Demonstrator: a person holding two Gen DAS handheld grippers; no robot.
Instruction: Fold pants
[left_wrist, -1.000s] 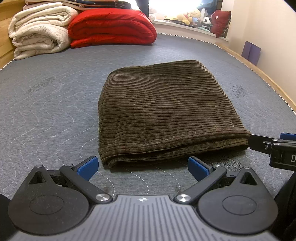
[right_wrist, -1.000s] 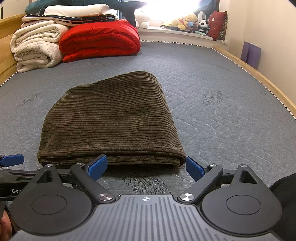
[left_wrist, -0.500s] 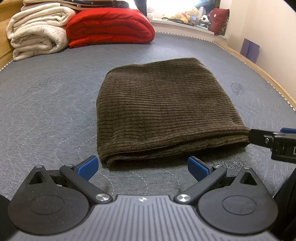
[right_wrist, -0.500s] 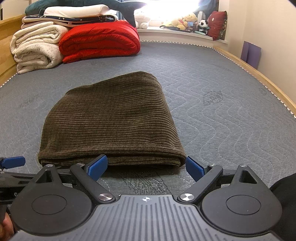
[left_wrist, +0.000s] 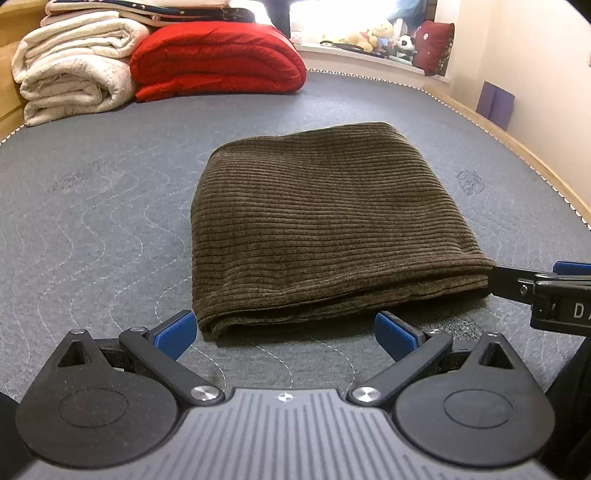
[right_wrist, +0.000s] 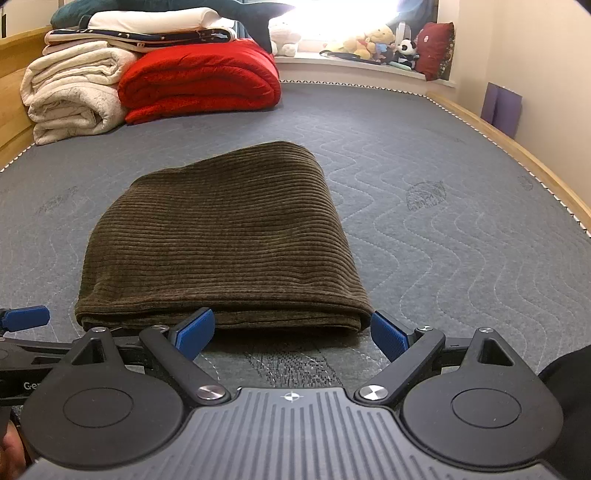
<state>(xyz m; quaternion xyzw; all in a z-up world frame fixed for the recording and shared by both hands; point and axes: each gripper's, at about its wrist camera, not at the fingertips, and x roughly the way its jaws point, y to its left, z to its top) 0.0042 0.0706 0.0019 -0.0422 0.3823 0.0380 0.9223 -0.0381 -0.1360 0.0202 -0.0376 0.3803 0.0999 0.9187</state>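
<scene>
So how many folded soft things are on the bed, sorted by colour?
Brown: 1, the folded corduroy pants
Red: 1, the folded red comforter
Cream: 1, the rolled cream blanket
Total: 3, leaving out the stack on top of the blanket, which is too jumbled to count.

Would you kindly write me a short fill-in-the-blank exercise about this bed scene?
1. The brown pants lie ____ on the grey mattress.
2. Both the left gripper and the right gripper are ____, holding nothing.
3. The blanket beside the white blanket is ____.
4. The soft toys sit by the ____.

Missing words: folded; open; red; window
</scene>
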